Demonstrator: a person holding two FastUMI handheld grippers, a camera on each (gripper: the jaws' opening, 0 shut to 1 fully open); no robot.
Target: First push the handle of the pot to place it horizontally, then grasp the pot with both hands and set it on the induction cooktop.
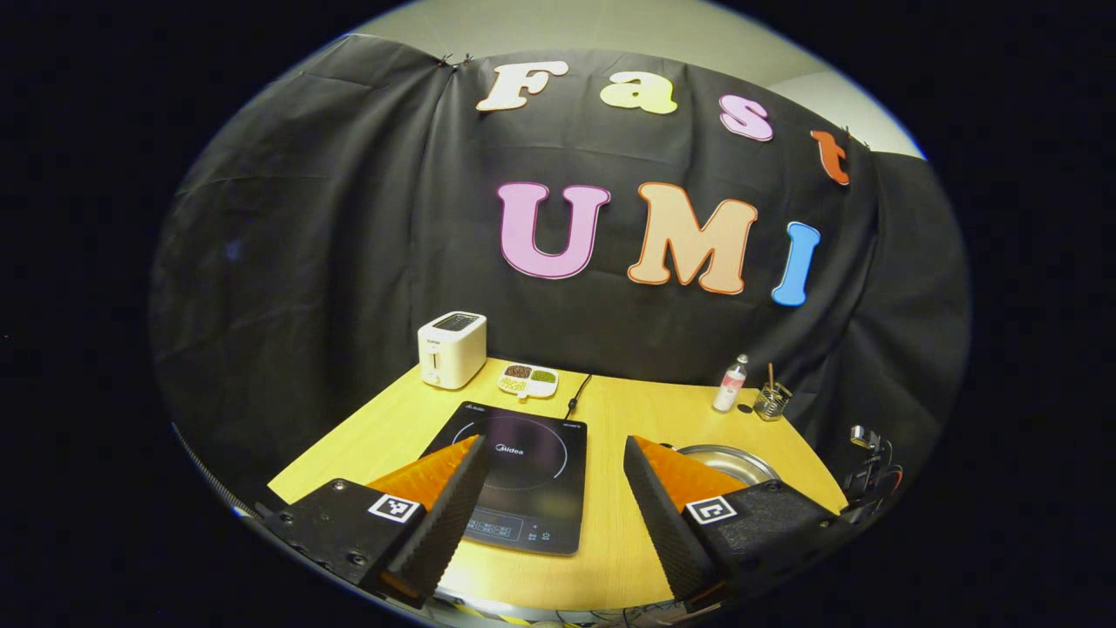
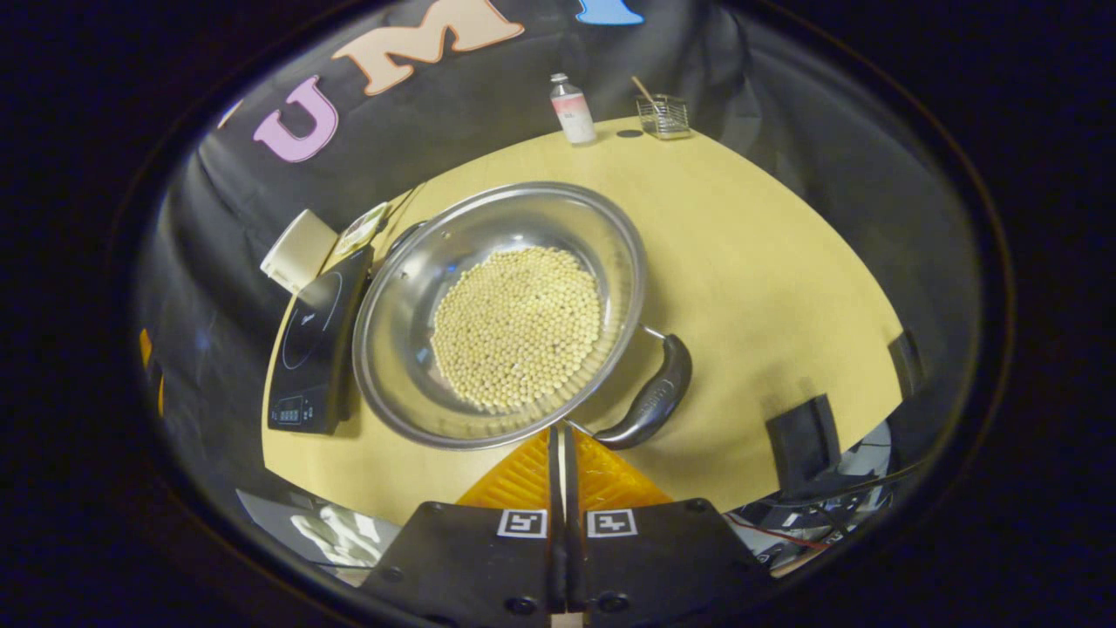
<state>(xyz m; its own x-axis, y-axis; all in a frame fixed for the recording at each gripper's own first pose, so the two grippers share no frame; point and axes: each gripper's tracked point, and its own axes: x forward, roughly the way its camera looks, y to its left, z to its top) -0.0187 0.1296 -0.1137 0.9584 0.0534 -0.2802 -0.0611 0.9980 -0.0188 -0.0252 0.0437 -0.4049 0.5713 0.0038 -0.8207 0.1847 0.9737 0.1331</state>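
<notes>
R claw [image 2: 558, 436] closed above pot [image 2: 418, 288] rim; L claw [image 1: 551, 453] spread wide.

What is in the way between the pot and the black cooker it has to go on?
Nothing visible. The pot, full of small pale beans, sits right beside the induction cooktop on the table, with no object between them, and the cooktop's glass top is bare.

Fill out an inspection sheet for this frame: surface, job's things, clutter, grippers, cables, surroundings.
Surface: wooden table.
Job's things: pot of beans beside the induction cooktop, not on it; handle angled.
Clutter: toaster, snack dish, bottle, glass holder.
Grippers: left gripper open, above the table; right gripper shut, tips near the handle.
Cables: cord behind the cooktop.
Surroundings: black cloth wall.
</notes>
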